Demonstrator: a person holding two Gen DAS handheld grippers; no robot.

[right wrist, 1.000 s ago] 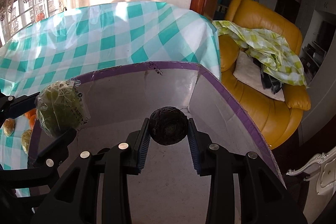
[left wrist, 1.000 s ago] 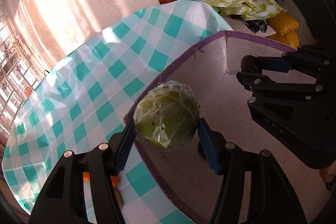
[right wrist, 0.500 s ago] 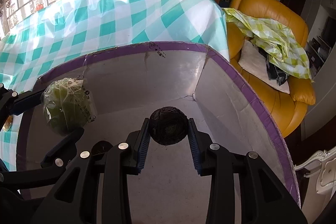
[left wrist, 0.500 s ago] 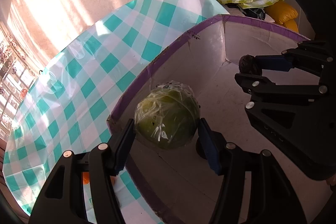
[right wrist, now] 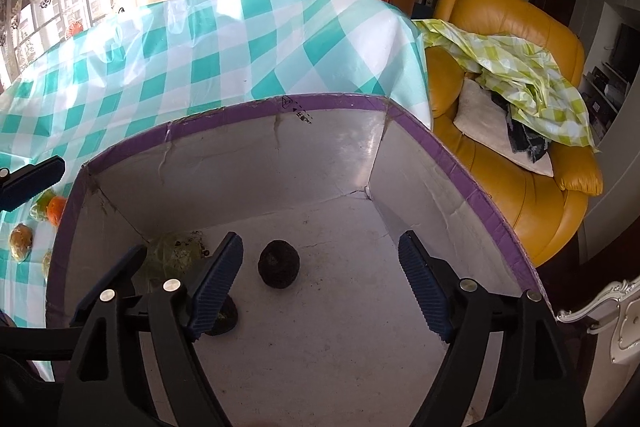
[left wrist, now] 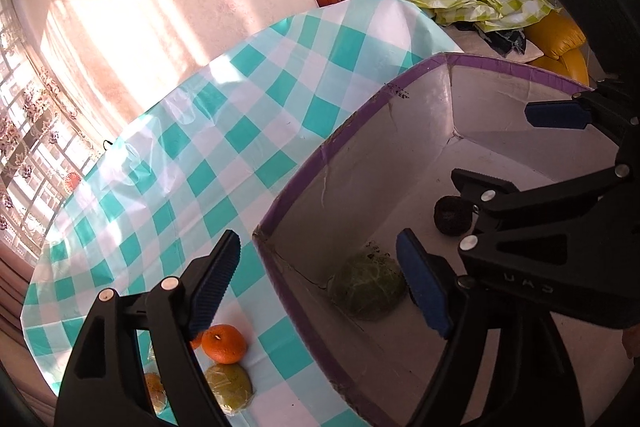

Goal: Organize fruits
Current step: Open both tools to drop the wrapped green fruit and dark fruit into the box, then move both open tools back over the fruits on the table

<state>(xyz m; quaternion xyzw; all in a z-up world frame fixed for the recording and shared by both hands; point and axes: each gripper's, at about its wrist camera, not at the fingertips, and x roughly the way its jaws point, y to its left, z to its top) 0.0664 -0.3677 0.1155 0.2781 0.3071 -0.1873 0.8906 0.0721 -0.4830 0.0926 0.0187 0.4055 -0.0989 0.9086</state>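
Bright window sunlight, fisheye-warped edges

wrapped green fruit [right wrist: 172, 254]: partly hidden behind a gripper finger, wrapper print unreadable
small fruits on desk [left wrist: 154, 387]: half covered by left gripper's arm, kind unclear
dark object [right wrist: 224, 319]: mostly behind near finger, unidentifiable

Teal-and-white checked tablecloth [left wrist: 224, 131]; purple-rimmed white box [right wrist: 344, 99]; orange tangerine [left wrist: 223, 343]; mustard-yellow armchair [right wrist: 520, 187], lime-checked cloth [right wrist: 520, 75].
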